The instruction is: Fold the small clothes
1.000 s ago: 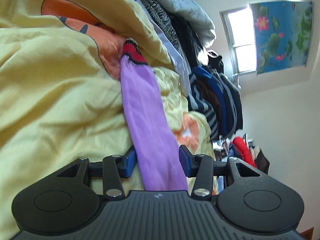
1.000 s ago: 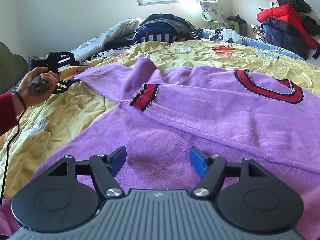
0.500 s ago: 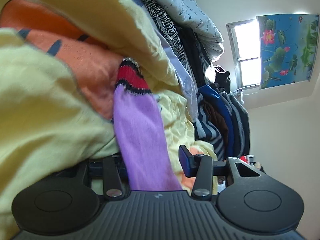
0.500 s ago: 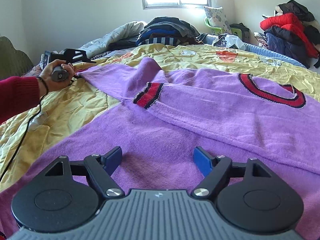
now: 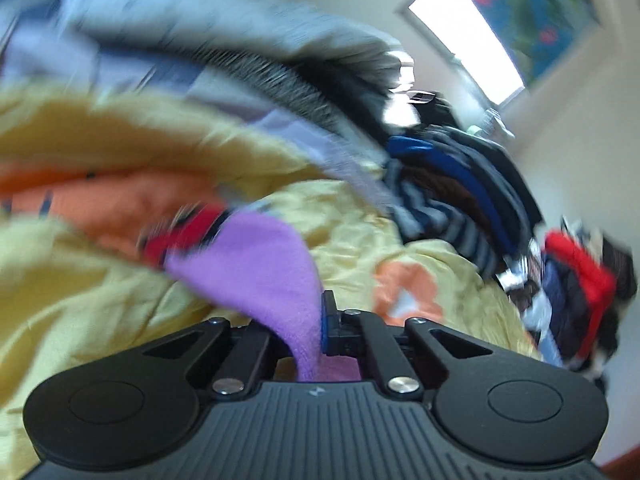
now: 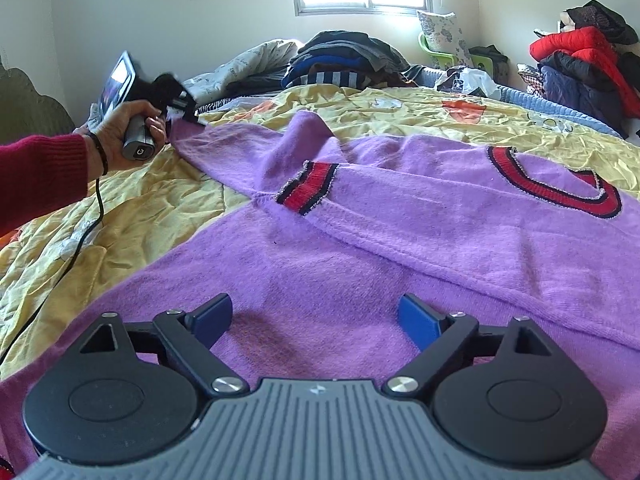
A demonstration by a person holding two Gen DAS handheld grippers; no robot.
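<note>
Since 1 second ago my left gripper (image 5: 316,320) has clamped shut on the purple sleeve (image 5: 256,268) and lifted it off the yellow quilt (image 6: 132,216), rolling as it rose. From the right wrist view, my left hand (image 6: 128,128) grips the handle with the red cuff (image 6: 44,176) behind it, raised at the far left, the sleeve stretching from it. My right gripper (image 6: 316,320) hovers low over the sweater (image 6: 400,248), which lies spread on the quilt; its jaws are opening wide, nothing pinched between them.
</note>
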